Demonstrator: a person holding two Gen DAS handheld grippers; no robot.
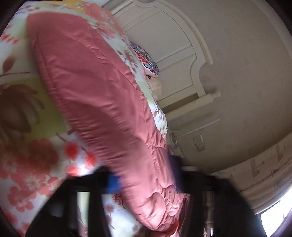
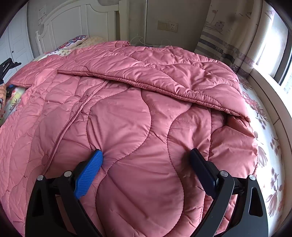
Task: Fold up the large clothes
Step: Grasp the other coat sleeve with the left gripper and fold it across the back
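Pink quilted coat [image 2: 138,113] covers bed [image 2: 266,145]; left jaws pinch its edge, right jaws gape.

A white panelled headboard [image 2: 76,20] stands against a beige wall [image 2: 184,16]; daylight enters through the window [image 2: 281,60] beside a patterned curtain [image 2: 228,42].

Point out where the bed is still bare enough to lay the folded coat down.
One free patch: the strip of floral sheet between the pink quilted coat and the window-side ledge. Another shows by the pillows under the headboard. The coat crowds everything else, with the right gripper open over it.
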